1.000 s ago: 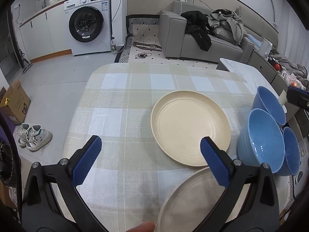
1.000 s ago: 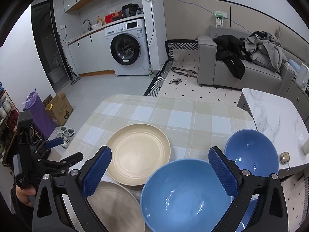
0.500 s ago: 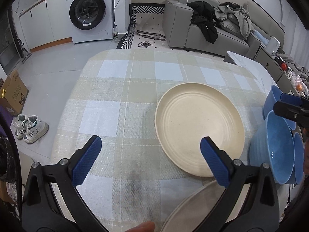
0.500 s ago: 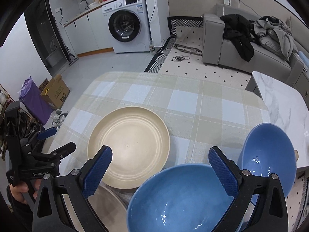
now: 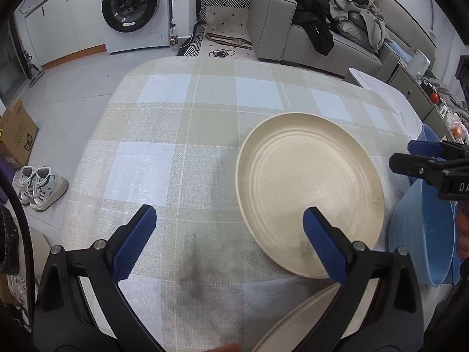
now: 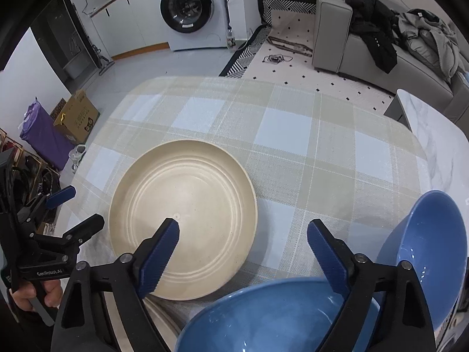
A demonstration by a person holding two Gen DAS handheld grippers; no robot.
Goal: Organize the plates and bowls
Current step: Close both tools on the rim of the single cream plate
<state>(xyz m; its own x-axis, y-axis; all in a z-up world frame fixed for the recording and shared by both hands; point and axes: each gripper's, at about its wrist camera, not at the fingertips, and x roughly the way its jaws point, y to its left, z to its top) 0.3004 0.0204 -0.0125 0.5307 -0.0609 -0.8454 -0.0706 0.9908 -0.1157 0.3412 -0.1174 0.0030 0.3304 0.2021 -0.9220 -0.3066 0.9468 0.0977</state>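
Hovering right tongs [image 6: 243, 237] narrowing, empty, over cream plate [image 6: 187, 205] rim

Second plate [image 5: 296, 322]: mostly hidden under left tool's finger, cut by bottom edge. Near blue bowl [image 6: 263, 319]: cut by bottom edge in right view. Far bowl [image 5: 429, 136]: only a sliver of rim visible behind right tool [image 5: 410, 155].

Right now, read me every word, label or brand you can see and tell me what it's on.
"GenRobot.AI": on the left gripper body.
"DA", cut off by the frame edge: on the right gripper body.
Washing machine labels: too small to read.
Cardboard box print: too blurred to read.
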